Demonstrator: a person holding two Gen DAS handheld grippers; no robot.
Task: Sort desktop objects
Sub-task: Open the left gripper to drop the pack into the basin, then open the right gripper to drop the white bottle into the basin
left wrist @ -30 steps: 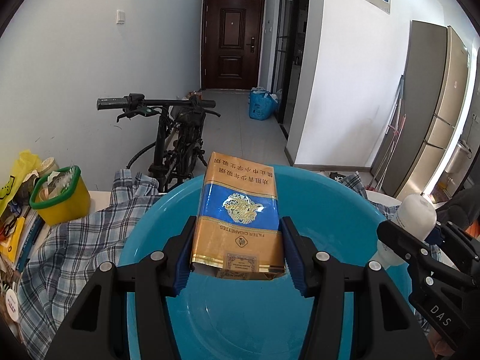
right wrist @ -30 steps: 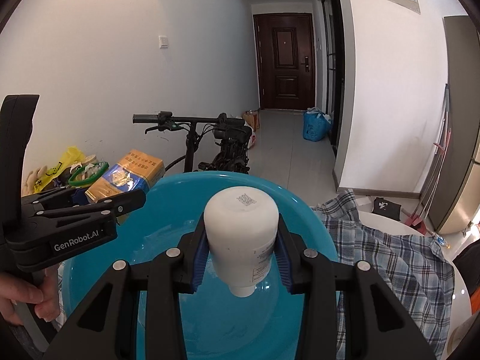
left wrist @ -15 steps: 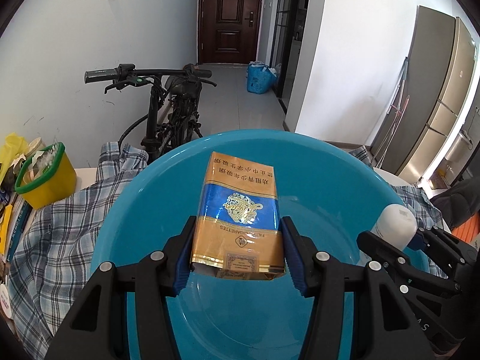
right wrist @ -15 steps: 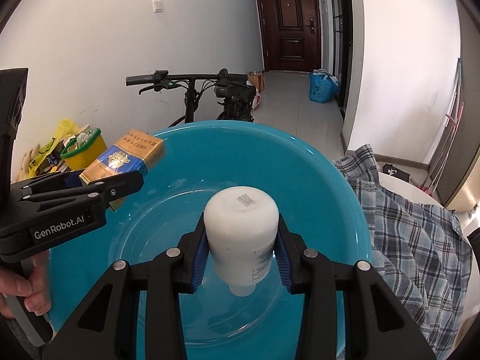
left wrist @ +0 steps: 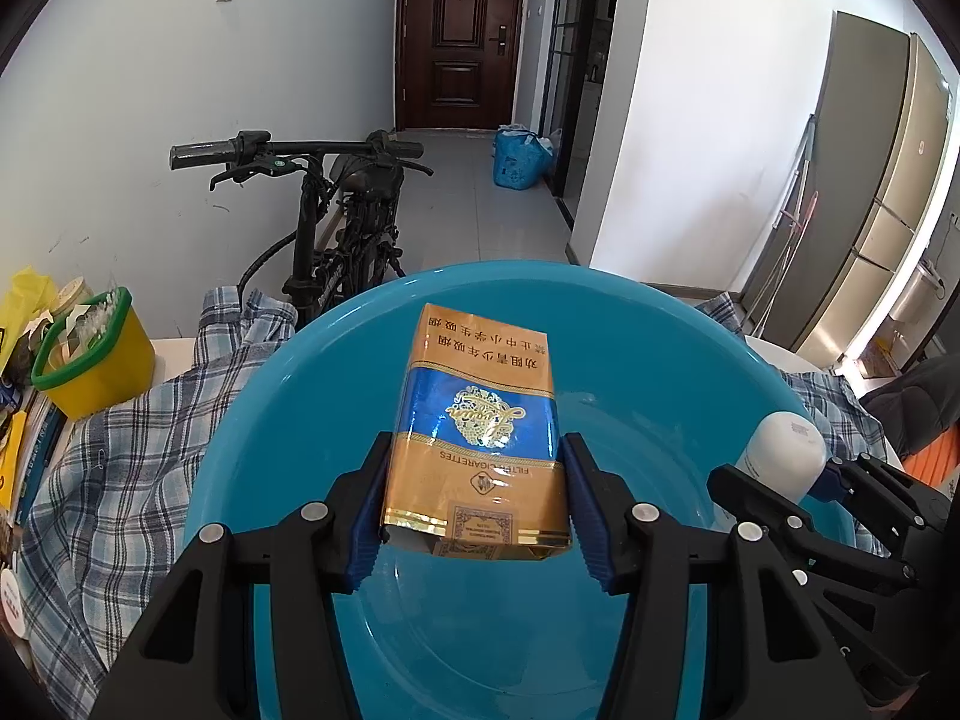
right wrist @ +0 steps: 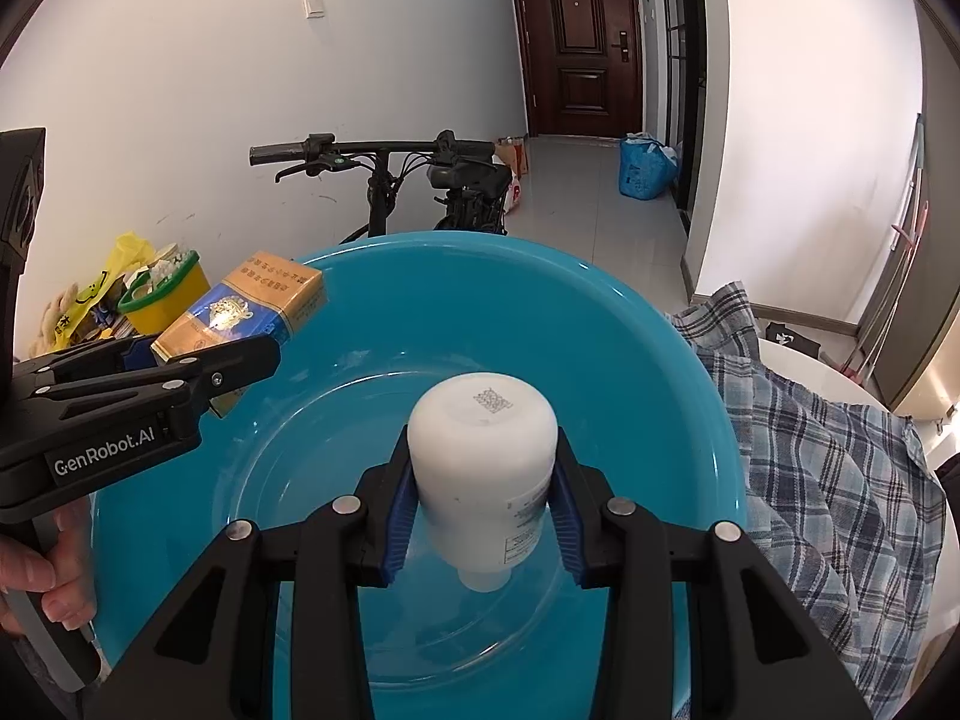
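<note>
Both our tongs have sunk over the round teal plastic basin (left wrist: 288,396): left tongs (left wrist: 474,516) clamped on the gold-and-blue cigarette pack (left wrist: 480,420), right tongs (right wrist: 483,516) on the white plastic bottle (right wrist: 483,468).

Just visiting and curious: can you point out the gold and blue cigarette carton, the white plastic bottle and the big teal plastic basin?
gold and blue cigarette carton (left wrist: 480,420), left wrist view, blue front panel.
white plastic bottle (right wrist: 483,456), right wrist view, its rounded body.
big teal plastic basin (right wrist: 630,324), right wrist view, bare inner wall.

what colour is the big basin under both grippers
Teal blue basin, plain, no pattern; the right wrist view shows it best.
</note>
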